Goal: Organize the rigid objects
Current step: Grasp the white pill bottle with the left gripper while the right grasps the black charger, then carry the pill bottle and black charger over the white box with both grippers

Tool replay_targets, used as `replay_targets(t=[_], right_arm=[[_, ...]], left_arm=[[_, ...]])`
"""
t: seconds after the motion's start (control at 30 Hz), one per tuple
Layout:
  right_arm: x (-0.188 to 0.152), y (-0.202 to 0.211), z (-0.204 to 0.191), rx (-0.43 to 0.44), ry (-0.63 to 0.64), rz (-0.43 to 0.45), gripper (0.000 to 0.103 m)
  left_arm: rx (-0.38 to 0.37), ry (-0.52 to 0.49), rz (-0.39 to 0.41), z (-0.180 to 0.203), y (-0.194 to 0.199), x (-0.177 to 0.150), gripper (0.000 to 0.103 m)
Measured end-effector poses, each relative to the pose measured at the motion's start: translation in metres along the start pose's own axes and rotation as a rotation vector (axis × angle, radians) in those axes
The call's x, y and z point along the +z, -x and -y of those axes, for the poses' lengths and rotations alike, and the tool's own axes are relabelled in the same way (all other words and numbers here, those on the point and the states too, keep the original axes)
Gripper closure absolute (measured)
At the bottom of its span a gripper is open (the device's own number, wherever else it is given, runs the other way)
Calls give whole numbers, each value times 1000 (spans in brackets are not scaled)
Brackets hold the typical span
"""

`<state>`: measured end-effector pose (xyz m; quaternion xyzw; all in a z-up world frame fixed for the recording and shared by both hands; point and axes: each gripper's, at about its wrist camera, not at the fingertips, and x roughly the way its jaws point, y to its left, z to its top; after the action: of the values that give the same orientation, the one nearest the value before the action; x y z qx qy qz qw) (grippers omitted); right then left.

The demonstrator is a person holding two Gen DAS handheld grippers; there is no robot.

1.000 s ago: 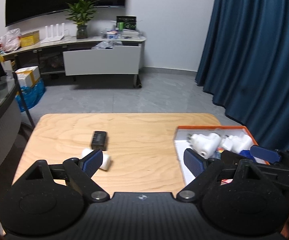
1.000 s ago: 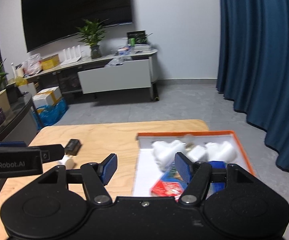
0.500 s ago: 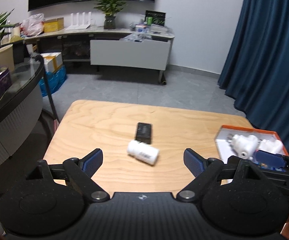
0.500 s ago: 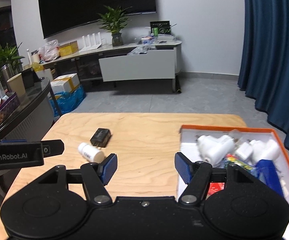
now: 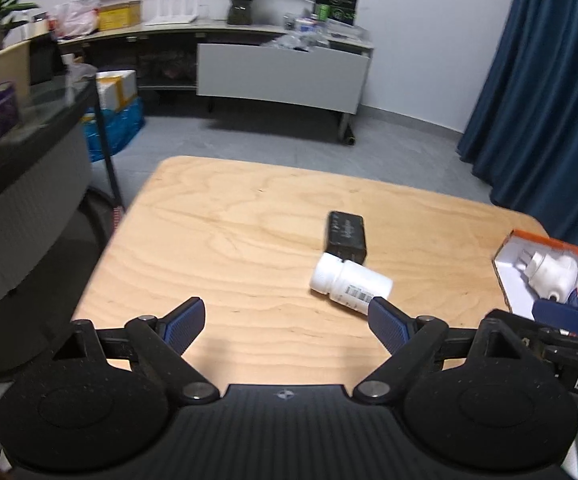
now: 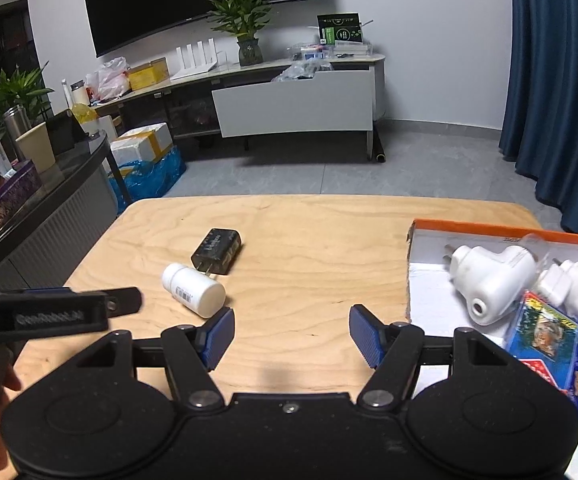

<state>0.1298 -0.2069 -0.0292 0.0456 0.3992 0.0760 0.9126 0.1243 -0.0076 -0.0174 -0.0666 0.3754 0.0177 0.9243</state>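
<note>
A white pill bottle (image 5: 351, 283) lies on its side on the wooden table (image 5: 229, 240), next to a black plug adapter (image 5: 346, 233). Both also show in the right wrist view, the bottle (image 6: 194, 289) and the adapter (image 6: 217, 250). An orange-rimmed white box (image 6: 425, 264) at the table's right holds white plug-in devices (image 6: 489, 284) and small colourful packs (image 6: 541, 330). My left gripper (image 5: 287, 326) is open and empty, its right finger close in front of the bottle. My right gripper (image 6: 291, 336) is open and empty, between the bottle and the box.
The box also shows at the right edge of the left wrist view (image 5: 507, 240). A dark glass-topped counter (image 6: 41, 196) stands left of the table. Blue curtains (image 6: 561, 80) hang on the right. A low cabinet (image 6: 297, 100) stands against the far wall.
Both grippers have swung left and away from the box, toward the bottle and adapter. The bottle and adapter now sit nearer the middle of both views. Both grippers stay open.
</note>
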Motion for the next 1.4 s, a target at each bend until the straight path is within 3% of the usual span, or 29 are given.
replay_targets(t=[0.2, 0.43, 0.53, 0.57, 0.6, 0.7, 1.03, 1.13, 1.23, 1.37, 1.4], right_arm=[[1, -12, 11, -13, -14, 1, 26], [7, -22, 22, -21, -25, 4, 26], [10, -26, 23, -15, -32, 7, 26], [11, -28, 22, -13, -34, 6, 26], [13, -30, 21, -9, -34, 6, 26], [16, -37, 14, 12, -30, 2, 26], [35, -97, -36, 118, -30, -68, 26], [43, -121, -52, 92, -9, -85, 27], [48, -136, -64, 62, 2, -74, 31], [50, -141, -75, 21, 61, -70, 59], [48, -139, -76, 12, 75, -67, 59]], left_arm=[[-42, -43, -7, 11, -32, -2, 7], [-57, -154, 50, 20, -54, -6, 6], [-81, -155, 83, 16, -53, -5, 24], [-89, -162, 87, 17, -53, -5, 38], [-100, -172, 88, 19, -53, -4, 43], [-118, -175, 85, 17, -48, -7, 45], [9, -54, 98, -22, -15, -2, 45], [49, -20, 87, -32, -13, 4, 45], [67, 8, 76, -40, -14, 5, 45], [83, 28, 80, -43, -12, 7, 45], [86, 30, 81, -43, -9, 7, 45]])
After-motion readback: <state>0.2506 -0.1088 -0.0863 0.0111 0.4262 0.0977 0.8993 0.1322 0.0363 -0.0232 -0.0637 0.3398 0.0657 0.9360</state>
